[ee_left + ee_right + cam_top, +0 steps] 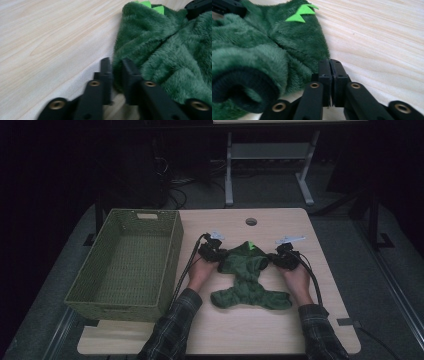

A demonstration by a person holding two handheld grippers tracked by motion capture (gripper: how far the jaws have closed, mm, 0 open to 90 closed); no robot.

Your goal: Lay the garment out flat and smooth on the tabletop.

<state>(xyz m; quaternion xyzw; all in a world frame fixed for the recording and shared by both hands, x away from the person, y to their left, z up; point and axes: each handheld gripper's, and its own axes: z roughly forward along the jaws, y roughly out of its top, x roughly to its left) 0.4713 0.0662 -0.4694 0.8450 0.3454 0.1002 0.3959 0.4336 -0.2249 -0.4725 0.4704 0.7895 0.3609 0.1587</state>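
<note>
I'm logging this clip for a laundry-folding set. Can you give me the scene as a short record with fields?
Surface: light wooden table
Main item: green fleece garment with bright green spikes, lying crumpled at the table's middle
Container: green woven basket left of the garment, nothing in it
Left tool: at the garment's left edge, jaws slightly apart, a fold of fleece between them
Right tool: at the garment's right edge, jaws together, nothing visibly clamped
Hands: one behind each tool, plaid sleeves
</note>
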